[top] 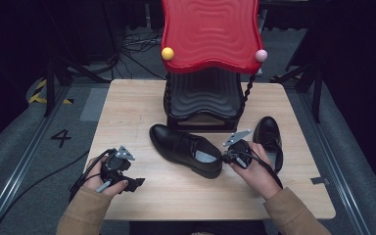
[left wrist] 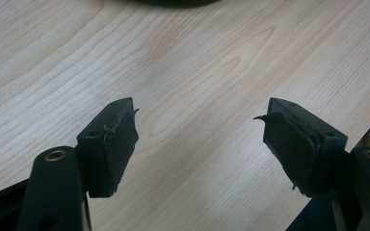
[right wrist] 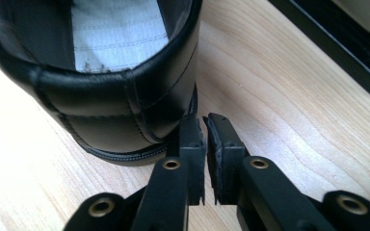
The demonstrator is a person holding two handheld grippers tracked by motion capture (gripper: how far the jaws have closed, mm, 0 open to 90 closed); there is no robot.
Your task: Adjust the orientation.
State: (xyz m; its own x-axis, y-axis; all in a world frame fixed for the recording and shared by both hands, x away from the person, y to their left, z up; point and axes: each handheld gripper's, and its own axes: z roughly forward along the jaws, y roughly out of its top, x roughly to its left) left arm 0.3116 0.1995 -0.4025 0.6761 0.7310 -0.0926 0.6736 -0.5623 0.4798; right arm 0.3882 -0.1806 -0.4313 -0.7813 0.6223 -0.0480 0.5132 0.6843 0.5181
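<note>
From the high view, a black polished leather lace-up shoe (top: 186, 149) lies aslant near the middle of the light wood-grain table (top: 142, 105), toe toward the far left, heel toward the right gripper (top: 231, 152), which sits right at that heel. A second matching black shoe (top: 269, 139) rests near the table's right edge, and a red wavy-topped black rack (top: 208, 58) stands at the far edge. The left gripper (top: 134, 183) waits near the near-left corner. In the left gripper view, its jaws stand wide apart over bare tabletop, nothing between them. In the right gripper view, the right gripper (right wrist: 205, 126) has its jaws almost together, a thin slit between the pads, nothing between them, tips beside the shoe's heel (right wrist: 120, 108).
</note>
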